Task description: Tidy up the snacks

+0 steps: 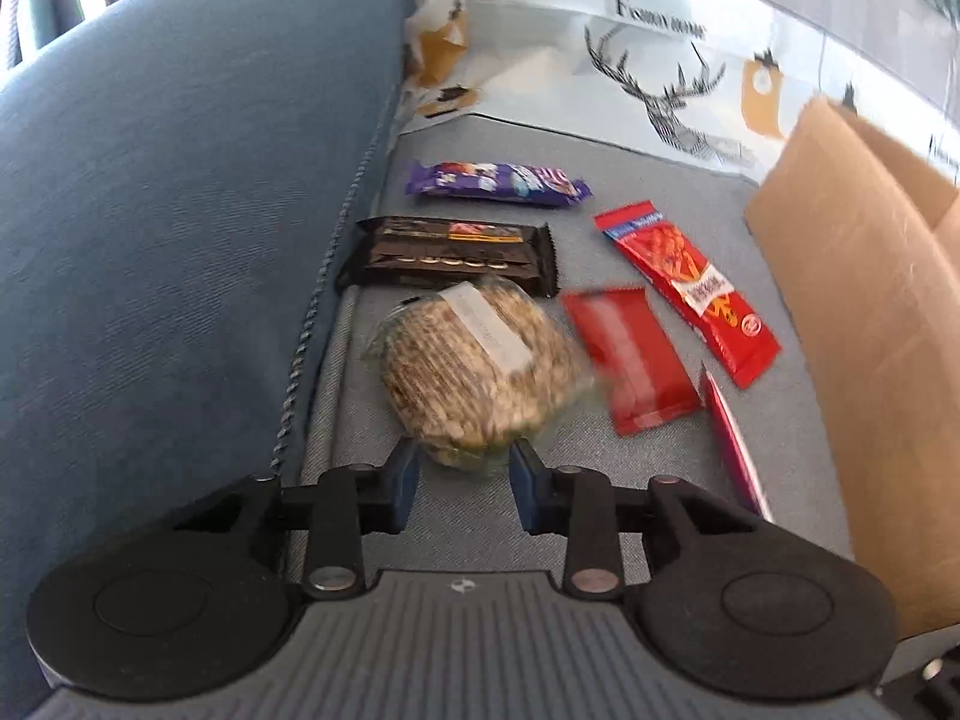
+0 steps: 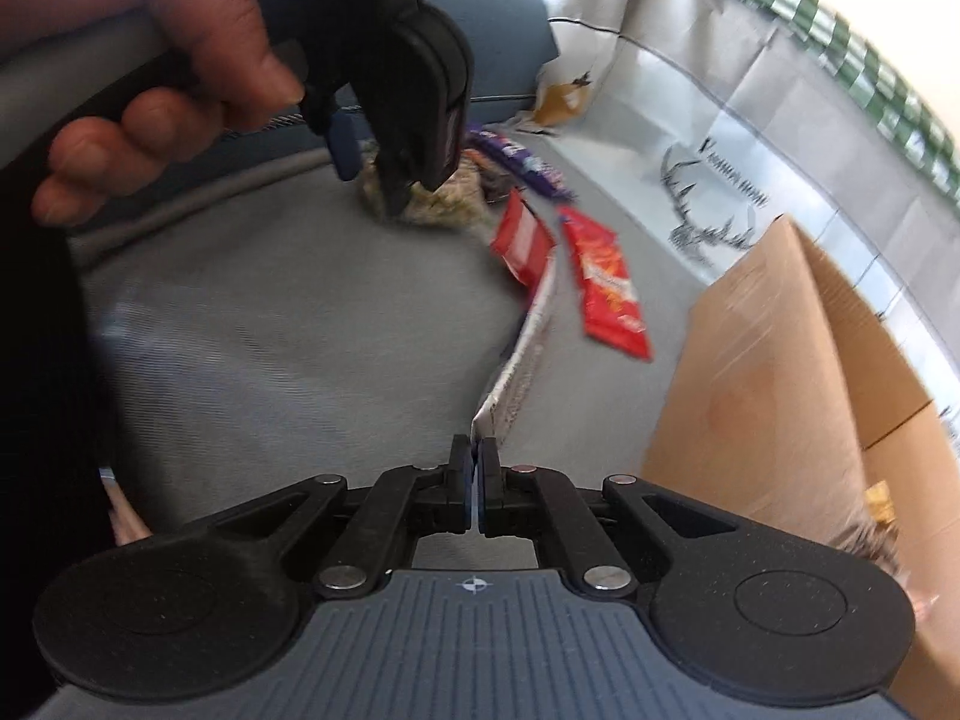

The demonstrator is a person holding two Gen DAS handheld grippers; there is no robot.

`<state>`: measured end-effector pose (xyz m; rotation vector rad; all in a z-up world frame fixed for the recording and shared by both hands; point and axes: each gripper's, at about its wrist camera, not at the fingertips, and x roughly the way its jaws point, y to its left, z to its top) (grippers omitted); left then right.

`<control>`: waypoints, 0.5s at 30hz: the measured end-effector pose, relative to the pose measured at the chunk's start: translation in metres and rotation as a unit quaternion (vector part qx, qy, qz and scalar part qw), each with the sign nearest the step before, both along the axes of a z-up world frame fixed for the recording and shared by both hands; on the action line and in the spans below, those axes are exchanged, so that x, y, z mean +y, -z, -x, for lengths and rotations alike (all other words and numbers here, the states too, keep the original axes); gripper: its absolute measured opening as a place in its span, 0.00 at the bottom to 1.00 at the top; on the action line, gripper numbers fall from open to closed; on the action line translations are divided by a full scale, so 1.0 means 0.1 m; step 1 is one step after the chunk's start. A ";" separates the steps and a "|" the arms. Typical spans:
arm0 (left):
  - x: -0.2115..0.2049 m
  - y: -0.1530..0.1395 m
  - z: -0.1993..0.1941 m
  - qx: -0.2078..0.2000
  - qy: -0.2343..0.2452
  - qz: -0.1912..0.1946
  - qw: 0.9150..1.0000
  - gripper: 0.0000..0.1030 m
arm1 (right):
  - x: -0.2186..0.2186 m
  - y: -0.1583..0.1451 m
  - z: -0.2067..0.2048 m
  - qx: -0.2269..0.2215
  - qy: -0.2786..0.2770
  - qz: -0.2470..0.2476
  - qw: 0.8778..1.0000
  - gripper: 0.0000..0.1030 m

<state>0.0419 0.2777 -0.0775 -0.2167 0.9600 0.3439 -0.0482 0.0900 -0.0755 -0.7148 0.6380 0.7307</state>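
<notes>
Only the right wrist view shows the person's hand (image 2: 150, 90). Right gripper (image 2: 475, 468) fingers fully closed, pinching a flat snack packet (image 2: 525, 336), long axis toward 1 o'clock. Left gripper (image 1: 462, 468) fingers partly open, pressing the nut bag (image 1: 474, 360) on the sofa seat (image 1: 630, 468), cardboard box (image 1: 852, 324) at 3 o'clock.

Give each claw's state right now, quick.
Left claw: closed on the clear bag of nuts.
Right claw: shut on the edge of a flat packet.
</notes>
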 end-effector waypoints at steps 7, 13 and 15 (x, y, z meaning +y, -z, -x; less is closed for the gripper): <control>-0.03 -0.06 0.02 -0.016 0.014 0.011 1.000 0.67 | -0.09 -0.17 -0.03 0.050 0.022 -0.093 0.994 0.40; -0.08 -0.01 -0.08 -0.025 0.008 0.024 0.999 0.84 | -0.08 -0.09 -0.32 0.082 0.076 -0.126 0.986 0.46; -0.08 0.02 -0.14 -0.022 -0.002 0.022 1.000 0.86 | -0.06 -0.03 -0.43 0.100 0.095 -0.130 0.982 0.46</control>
